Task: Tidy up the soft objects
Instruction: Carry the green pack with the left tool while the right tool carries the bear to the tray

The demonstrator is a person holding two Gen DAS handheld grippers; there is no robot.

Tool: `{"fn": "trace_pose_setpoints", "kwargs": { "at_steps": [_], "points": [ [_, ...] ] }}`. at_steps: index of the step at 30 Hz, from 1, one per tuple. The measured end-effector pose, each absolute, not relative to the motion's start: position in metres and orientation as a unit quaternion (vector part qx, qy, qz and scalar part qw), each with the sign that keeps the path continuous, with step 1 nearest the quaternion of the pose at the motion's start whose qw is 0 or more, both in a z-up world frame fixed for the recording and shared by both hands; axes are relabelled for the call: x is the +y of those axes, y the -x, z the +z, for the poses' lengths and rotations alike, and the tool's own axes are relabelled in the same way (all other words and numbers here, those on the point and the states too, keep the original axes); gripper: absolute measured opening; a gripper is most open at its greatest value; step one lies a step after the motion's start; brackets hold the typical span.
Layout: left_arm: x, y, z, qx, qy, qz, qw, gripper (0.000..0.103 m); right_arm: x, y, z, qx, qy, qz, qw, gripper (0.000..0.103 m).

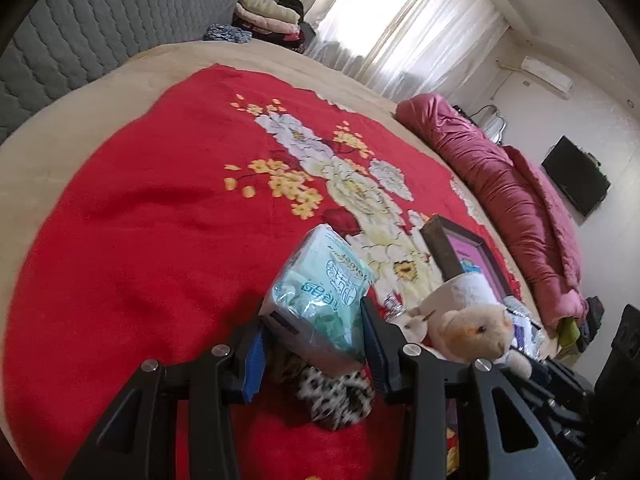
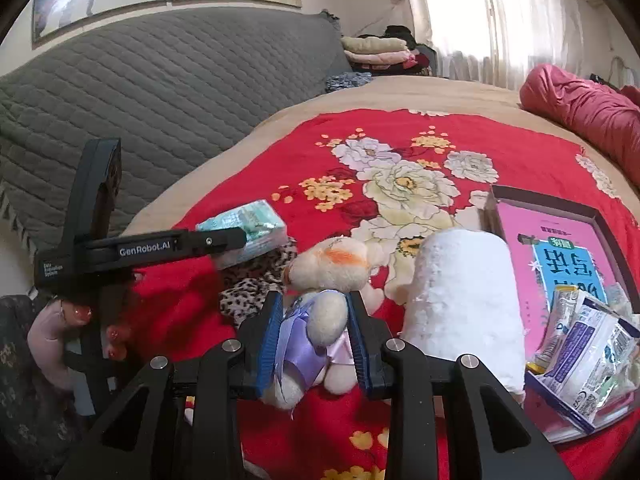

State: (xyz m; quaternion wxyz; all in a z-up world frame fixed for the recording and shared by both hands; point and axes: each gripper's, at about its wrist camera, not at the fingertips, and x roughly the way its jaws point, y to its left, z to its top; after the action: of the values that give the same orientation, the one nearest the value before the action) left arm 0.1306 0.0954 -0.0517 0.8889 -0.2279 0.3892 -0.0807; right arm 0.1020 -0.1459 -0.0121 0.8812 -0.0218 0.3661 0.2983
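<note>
Left gripper (image 1: 312,324) clamped on a pale green tissue pack (image 1: 320,292), blue pads pressed against both of its sides, pack lifted clear of the red floral blanket (image 1: 140,220) and tilted toward twelve o'clock. Directly below the pack, at six o'clock in the left wrist view, a crumpled leopard-print cloth (image 1: 332,396) lying on the blanket. Right gripper (image 2: 312,332) closed on a cream plush toy (image 2: 332,268), pads squeezing the body around its lilac ribbon (image 2: 300,344), head poking out past the fingertips toward twelve o'clock (orange patch on top of the head). At three o'clock of the toy, just beside it, a rolled white towel (image 2: 464,300) standing roughly upright. Farther toward three o'clock, an open dark-rimmed box (image 2: 600,216) with a pink printed sheet inside and several small packets (image 2: 592,344) piled at its near end. From the right wrist view, left gripper seen at nine o'clock, held by a hand (image 2: 52,332), its tissue pack hovering above the leopard-print cloth. At one to two o'clock along the bed's far edge, a rolled crimson quilt (image 1: 500,184). At twelve o'clock beyond the bed, a stack of folded clothes (image 1: 268,20) beside the grey quilted headboard (image 2: 160,80).
</note>
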Motion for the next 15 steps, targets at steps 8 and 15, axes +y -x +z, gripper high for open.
{"fn": "trace_pose_setpoints", "kwargs": {
  "at_steps": [8,15],
  "points": [
    [0.104,-0.104,-0.05,0.393,0.237,-0.081,0.885,0.043,-0.146,-0.094,-0.006,0.361,0.017,0.304,0.882,0.033],
    [0.084,-0.086,-0.029,0.376,0.227,-0.097,0.893,0.043,-0.155,-0.085,0.011,0.335,0.013,0.299,0.893,0.033]
  ]
}}
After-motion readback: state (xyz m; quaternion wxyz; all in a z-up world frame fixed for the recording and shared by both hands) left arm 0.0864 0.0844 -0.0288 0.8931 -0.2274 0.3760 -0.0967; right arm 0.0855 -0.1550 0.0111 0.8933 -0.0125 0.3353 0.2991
